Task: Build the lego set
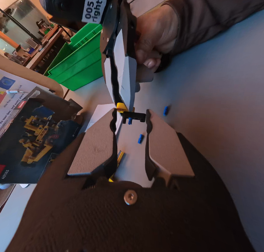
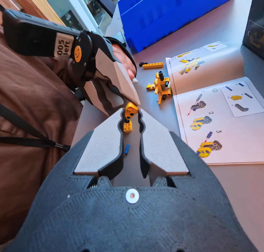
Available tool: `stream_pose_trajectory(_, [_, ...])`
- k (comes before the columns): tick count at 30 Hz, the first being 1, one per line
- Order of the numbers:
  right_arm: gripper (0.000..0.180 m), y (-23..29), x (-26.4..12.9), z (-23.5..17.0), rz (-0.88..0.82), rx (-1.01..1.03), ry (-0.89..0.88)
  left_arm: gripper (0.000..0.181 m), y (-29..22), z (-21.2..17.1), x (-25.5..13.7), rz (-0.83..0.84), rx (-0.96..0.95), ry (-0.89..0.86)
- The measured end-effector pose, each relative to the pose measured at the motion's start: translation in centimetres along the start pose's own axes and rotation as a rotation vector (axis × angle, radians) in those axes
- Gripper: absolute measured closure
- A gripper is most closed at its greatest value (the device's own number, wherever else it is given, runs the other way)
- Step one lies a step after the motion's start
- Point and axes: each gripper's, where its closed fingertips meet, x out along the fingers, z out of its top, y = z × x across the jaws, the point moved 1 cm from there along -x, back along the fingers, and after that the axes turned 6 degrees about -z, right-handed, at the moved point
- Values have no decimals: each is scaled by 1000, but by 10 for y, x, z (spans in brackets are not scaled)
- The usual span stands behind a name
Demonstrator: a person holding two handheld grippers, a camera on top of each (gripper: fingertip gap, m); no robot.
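Note:
My left gripper is closed on a small black Lego piece with a blue pin in it, held just above the grey table. My right gripper comes in from the opposite side. It is shut on a yellow Lego piece that sits against the black piece. In the left wrist view the yellow piece is at the right gripper's fingertips. A smaller yellow piece hangs below it on a black part. The left gripper's finger touches the yellow piece from above.
Loose blue pins lie on the table. A partly built yellow assembly and a yellow beam lie beside the open instruction booklet. A blue bin, green bins and the set's box stand around.

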Motion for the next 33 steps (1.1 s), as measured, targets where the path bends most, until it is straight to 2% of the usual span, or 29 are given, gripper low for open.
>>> stream_pose_trajectory(3, [165,-5,1,2,-85,-75,-6,139,9,-4,-7,17,-89,-11])
stream_pose_trajectory(5, [165,-11,-1,6,-180,-149,-23,143,11,-7,-14,-38,-223,-38])
stream_pose_trajectory(8, [165,-15,-2,9,-342,-331,-15,148,14,-6,-21,-136,-475,-115])
stream_pose_trajectory(11, [165,-18,2,9,-509,-533,32,155,22,-2,-24,-177,-620,-180])
stream_pose_trajectory(16, [165,-19,11,11,-691,-749,100,153,23,-12,-14,-130,-617,-90])
stream_pose_trajectory(20, [165,-26,11,6,-822,-937,201,165,19,-19,-8,-95,-560,-21])
stream_pose_trajectory(31, [164,-21,17,2,-916,-1195,312,163,21,-11,-12,-208,-767,-144])
stream_pose_trajectory(33, [164,-19,19,1,-916,-1220,304,169,22,-14,-13,-207,-772,-134])
